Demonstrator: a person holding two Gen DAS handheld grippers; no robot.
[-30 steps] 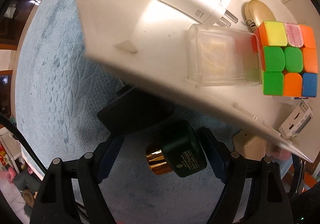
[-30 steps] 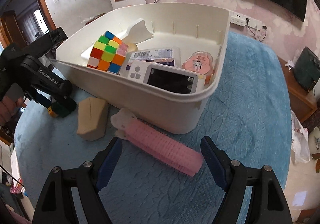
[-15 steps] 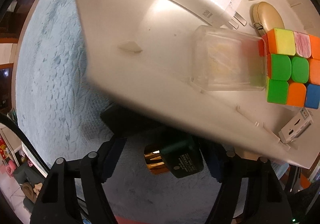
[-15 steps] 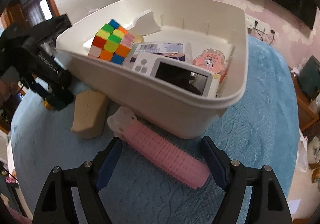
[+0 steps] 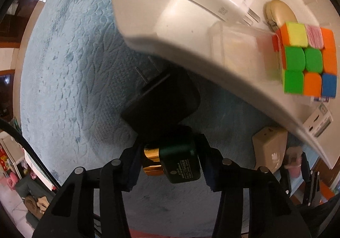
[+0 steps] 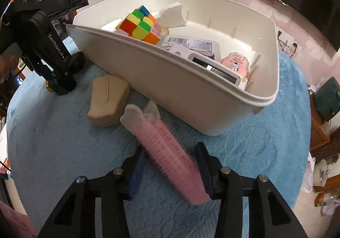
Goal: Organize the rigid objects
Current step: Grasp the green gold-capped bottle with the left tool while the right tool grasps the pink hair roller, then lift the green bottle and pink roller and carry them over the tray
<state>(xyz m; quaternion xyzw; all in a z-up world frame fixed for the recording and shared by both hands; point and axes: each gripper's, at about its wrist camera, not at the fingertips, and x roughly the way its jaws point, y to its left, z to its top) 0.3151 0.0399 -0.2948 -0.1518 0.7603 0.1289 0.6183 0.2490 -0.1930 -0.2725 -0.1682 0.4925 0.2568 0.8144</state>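
Grasp step, both sides at once. Left gripper [image 5: 170,159] closing round dark green bottle [image 5: 179,156] just beside white bin [image 6: 170,80]. Right gripper [image 6: 171,172] closing on pink roller [image 6: 170,157] beside same bin. Next: lift both clear of rim, drop inside.

L gripper [image 5: 170,161] points steeply down, jaws closing w/ a dark green bottle [image 5: 179,160] between them, pads at its sides. Seen from the R cam, it stands at the far left, a bit of a hand [image 6: 5,65] behind it. R gripper [image 6: 170,172] tilts down, jaws closing round a pink roller [image 6: 170,155].
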